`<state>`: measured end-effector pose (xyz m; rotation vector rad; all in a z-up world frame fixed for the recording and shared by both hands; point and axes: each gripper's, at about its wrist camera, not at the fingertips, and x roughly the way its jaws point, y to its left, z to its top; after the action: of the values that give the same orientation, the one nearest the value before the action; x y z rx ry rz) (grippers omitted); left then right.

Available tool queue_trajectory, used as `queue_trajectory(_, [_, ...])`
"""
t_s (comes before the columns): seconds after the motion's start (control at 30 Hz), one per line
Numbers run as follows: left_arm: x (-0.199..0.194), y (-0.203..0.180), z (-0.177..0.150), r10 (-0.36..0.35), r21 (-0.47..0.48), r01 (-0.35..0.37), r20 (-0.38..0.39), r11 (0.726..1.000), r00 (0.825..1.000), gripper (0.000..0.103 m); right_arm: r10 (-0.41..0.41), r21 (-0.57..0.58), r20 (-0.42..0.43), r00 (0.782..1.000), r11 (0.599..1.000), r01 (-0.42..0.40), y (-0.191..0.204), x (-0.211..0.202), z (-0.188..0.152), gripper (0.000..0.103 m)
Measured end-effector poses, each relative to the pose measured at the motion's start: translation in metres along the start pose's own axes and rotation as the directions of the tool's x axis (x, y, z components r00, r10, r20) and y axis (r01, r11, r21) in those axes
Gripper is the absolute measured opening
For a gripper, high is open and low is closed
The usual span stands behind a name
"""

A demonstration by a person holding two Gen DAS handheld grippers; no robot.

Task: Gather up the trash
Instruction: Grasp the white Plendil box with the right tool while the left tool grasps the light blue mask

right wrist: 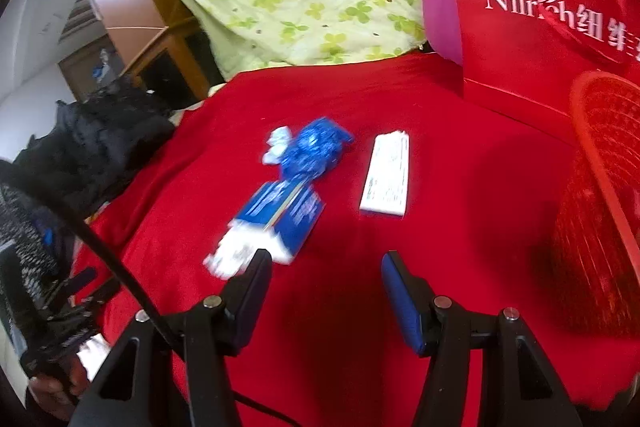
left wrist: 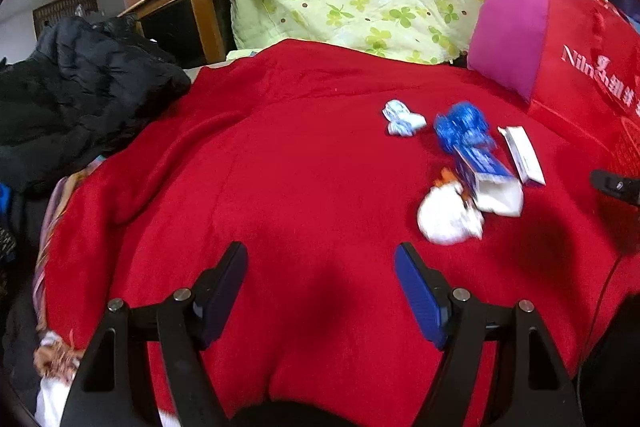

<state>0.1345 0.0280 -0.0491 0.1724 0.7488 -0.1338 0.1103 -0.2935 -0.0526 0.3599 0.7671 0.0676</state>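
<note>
The flattened blue-and-white carton (right wrist: pixel 276 215) lies on the red blanket (right wrist: pixel 460 187), just ahead-left of the right gripper (right wrist: pixel 326 277), jaws spread, empty. The left gripper (left wrist: pixel 320 267) hovers likewise released, trash ahead-right.

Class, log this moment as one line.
left gripper open | right gripper open | white flat box on red blanket
</note>
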Motion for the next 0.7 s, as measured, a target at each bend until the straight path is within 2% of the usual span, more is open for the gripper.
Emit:
queue_trajectory(0.1, [0.027, 0.003, 0.024, -0.008, 0.0, 0.008, -0.014, 1.0, 1.0, 0.076, -0.024, 0.022, -0.013, 1.0, 0.999, 0.024, -0.013, 0.029, 0.018, 0.061])
queue_trajectory(0.3, [0.1, 0.0, 0.08, -0.076, -0.021, 0.074, -0.087, 0.997, 0.993, 0.076, -0.038, 0.079, -0.045, 0.998, 0.996, 0.041, -0.042, 0.082, 0.043, 0.061])
queue_trajectory(0.43, [0.143, -0.02, 0.119, -0.13, -0.028, 0.127, -0.124, 0.992, 0.984, 0.076, -0.021, 0.121, -0.082, 0.996, 0.992, 0.031, -0.05, 0.105, 0.053, 0.061])
queue_trajectory(0.57, [0.186, -0.048, 0.157, -0.147, -0.039, 0.143, -0.159, 0.989, 0.976, 0.076, -0.037, 0.094, -0.106, 0.994, 0.995, 0.047, -0.047, 0.124, 0.057, 0.061])
queue_trajectory(0.7, [0.231, -0.077, 0.178, -0.177, -0.071, 0.165, -0.23, 0.984, 0.957, 0.076, -0.072, 0.086, -0.138, 0.988, 0.993, 0.084, -0.049, 0.138, 0.056, 0.061])
